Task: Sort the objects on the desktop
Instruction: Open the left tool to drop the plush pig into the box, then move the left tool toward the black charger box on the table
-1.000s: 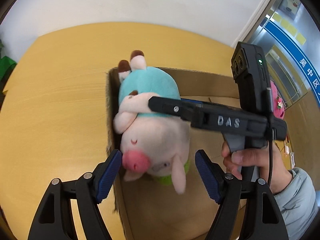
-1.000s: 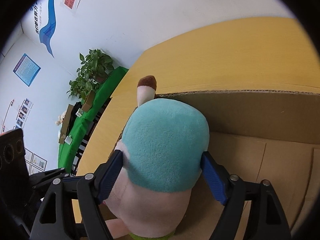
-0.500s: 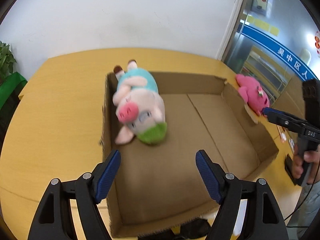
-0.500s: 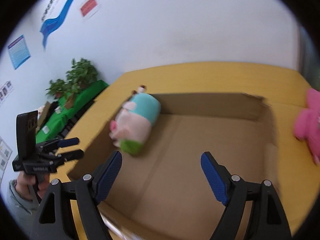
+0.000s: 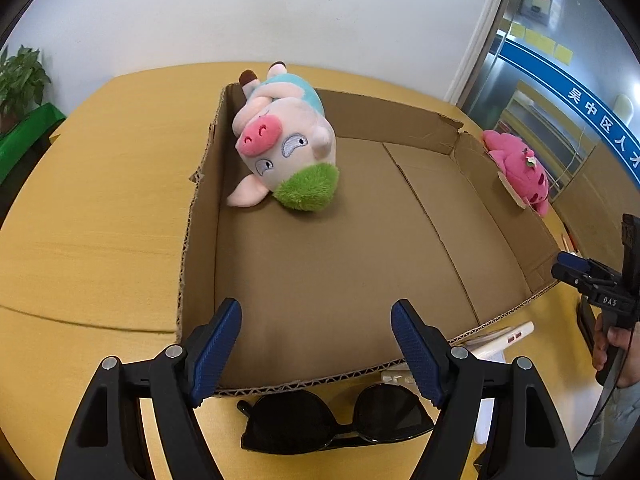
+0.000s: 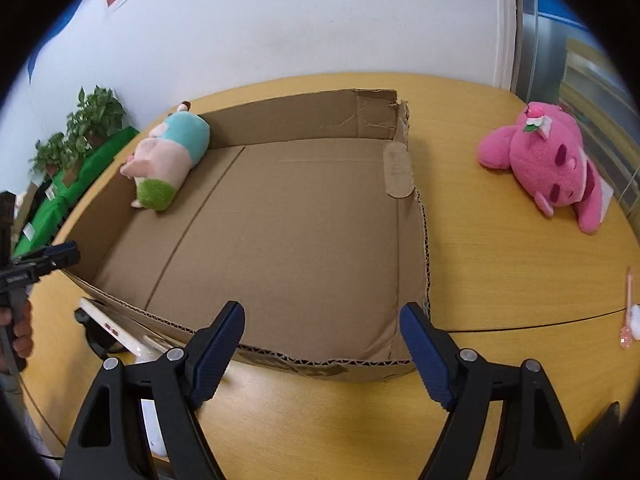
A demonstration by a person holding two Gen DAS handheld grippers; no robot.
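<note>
The left gripper (image 5: 316,350) and right gripper (image 6: 322,354) are both standing wide apart, gripping nothing. The pig plush (image 5: 286,142) is lying in the cardboard box (image 5: 400,240) corner; the pink plush (image 6: 550,164) is resting on the table (image 6: 500,264) beside it.

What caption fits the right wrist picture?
Piggy plush lies in the cardboard box; pink plush waits outside.

"DAS" on right gripper (image 5: 566,268) body; blue door band (image 5: 592,108) reads "吴中区人才".

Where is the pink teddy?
In the right wrist view the pink teddy lies on the table, outside the box, just past its right wall.
</note>
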